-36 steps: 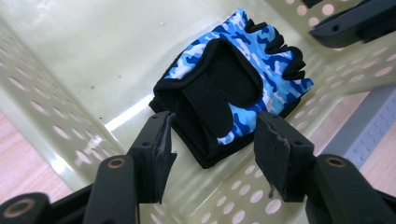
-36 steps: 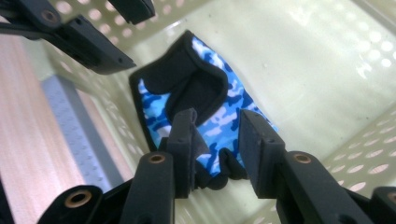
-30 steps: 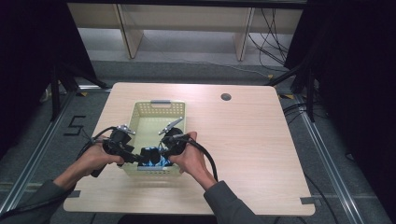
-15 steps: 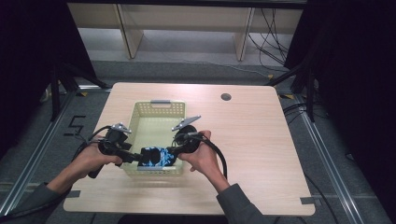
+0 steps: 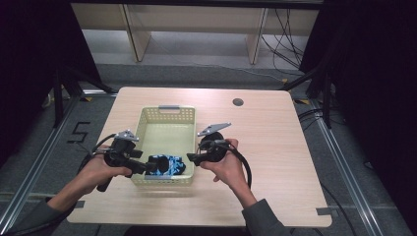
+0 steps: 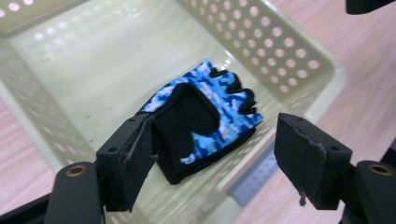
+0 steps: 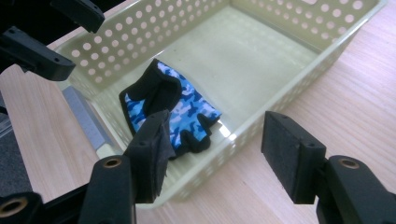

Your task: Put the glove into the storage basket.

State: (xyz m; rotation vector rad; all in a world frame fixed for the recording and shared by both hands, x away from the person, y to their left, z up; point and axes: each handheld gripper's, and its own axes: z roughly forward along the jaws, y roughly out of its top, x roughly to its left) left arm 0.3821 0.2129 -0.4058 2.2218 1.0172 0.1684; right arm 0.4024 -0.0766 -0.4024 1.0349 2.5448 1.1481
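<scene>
Item: one blue camouflage glove point(image 6: 201, 121), lying loose in the near end of one pale perforated basket point(image 5: 166, 114) on the tabletop point(image 5: 275, 147). My left gripper point(image 6: 224, 163) and right gripper point(image 7: 219, 158): jaws wide, empty, two in all. Advice, as I judge it: withdraw both upward without snagging the basket rim.

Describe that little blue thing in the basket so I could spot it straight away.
On the light wooden table stands a pale yellow-green perforated plastic basket. At its near end, on the basket floor, lies a fingerless glove in blue camouflage fabric with a black palm patch. It is the one item inside, vivid against the pale plastic.
</scene>
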